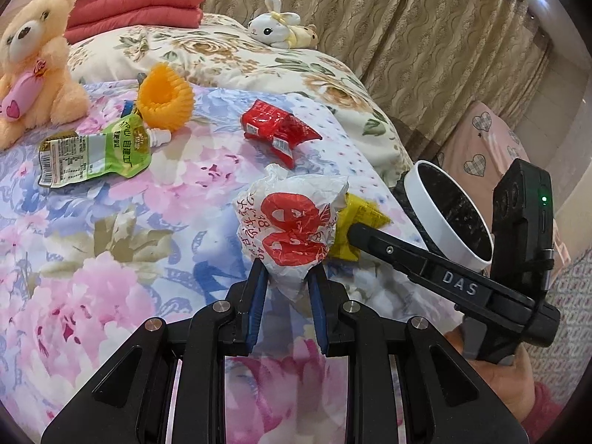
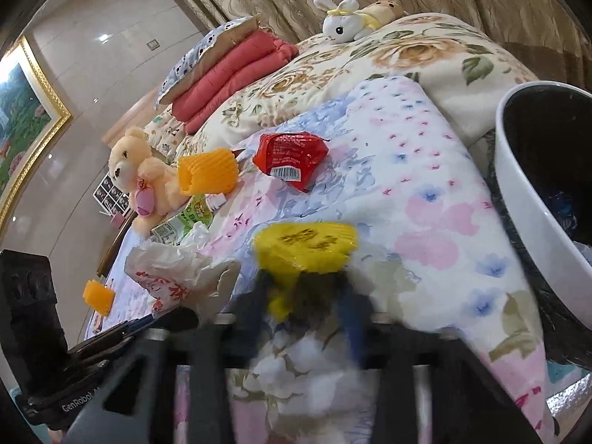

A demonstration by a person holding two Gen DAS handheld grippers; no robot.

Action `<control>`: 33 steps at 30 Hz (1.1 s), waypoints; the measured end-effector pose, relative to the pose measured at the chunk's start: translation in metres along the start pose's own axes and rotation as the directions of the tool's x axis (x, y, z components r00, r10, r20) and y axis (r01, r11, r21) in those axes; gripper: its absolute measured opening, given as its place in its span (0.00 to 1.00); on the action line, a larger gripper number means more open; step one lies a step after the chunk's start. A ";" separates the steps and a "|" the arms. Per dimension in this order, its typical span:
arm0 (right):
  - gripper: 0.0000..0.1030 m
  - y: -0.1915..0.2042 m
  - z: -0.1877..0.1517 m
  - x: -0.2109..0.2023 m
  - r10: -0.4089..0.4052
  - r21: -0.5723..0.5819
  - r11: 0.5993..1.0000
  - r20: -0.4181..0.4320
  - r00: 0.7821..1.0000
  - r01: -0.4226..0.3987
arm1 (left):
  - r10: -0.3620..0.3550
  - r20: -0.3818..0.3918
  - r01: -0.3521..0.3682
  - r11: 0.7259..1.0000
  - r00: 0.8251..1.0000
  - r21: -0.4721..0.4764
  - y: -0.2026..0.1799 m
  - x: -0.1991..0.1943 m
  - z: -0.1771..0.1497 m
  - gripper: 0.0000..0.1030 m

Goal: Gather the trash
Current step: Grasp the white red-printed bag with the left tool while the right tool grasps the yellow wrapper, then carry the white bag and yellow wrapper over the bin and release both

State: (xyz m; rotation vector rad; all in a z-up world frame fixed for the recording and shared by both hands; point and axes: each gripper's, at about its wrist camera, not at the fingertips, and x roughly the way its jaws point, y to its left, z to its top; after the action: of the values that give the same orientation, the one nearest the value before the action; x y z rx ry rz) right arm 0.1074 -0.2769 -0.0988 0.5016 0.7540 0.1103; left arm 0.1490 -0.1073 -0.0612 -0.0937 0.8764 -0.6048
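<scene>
My left gripper (image 1: 286,270) is shut on the lower end of a crumpled white plastic bag with red print (image 1: 292,222), held just over the flowered quilt. Right beside the bag lies a yellow wrapper (image 1: 360,214). In the blurred right wrist view that yellow wrapper (image 2: 303,244) sits between the fingers of my right gripper (image 2: 305,288), which looks shut on its lower end. A red wrapper (image 1: 277,129) lies further up the bed. To the left are a green spouted pouch (image 1: 96,155) and an orange foam net (image 1: 166,96).
A white bin with a black liner (image 1: 418,199) stands against the bed's right edge, tilted toward the quilt. A teddy bear (image 1: 33,59), a rabbit plush (image 1: 273,26) and folded red blankets (image 1: 137,3) sit at the back. A second orange foam piece (image 2: 98,296) lies far left.
</scene>
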 end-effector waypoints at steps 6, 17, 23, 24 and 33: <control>0.04 0.001 -0.003 -0.010 -0.008 -0.015 1.000 0.017 1.000 0.008 | -0.011 0.000 0.011 1.000 1.000 0.010 -0.004 -0.001 0.000 0.21; 0.02 -0.006 0.008 -0.058 -0.015 -0.033 0.999 0.094 0.995 0.018 | -0.058 0.004 0.058 0.996 0.998 0.071 -0.039 0.001 0.011 0.21; 0.02 -0.020 0.017 -0.089 -0.038 -0.028 0.999 0.144 0.989 0.043 | -0.094 -0.002 0.094 0.988 0.996 0.124 -0.071 0.007 0.018 0.21; 0.02 -0.024 0.018 -0.093 -0.045 -0.022 0.999 0.150 0.988 0.049 | -0.100 -0.004 0.100 0.986 0.995 0.132 -0.076 0.008 0.019 0.21; 0.02 -0.066 0.021 -0.124 -0.113 0.047 0.993 0.193 0.975 0.106 | -0.141 -0.023 0.143 0.970 0.990 0.199 -0.119 0.021 0.028 0.21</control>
State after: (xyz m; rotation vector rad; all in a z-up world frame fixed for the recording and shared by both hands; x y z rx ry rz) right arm 0.0261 -0.3769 -0.0391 0.4963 0.5906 -0.0556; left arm 0.1249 -0.2216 -0.0198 0.0284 0.8170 -0.8251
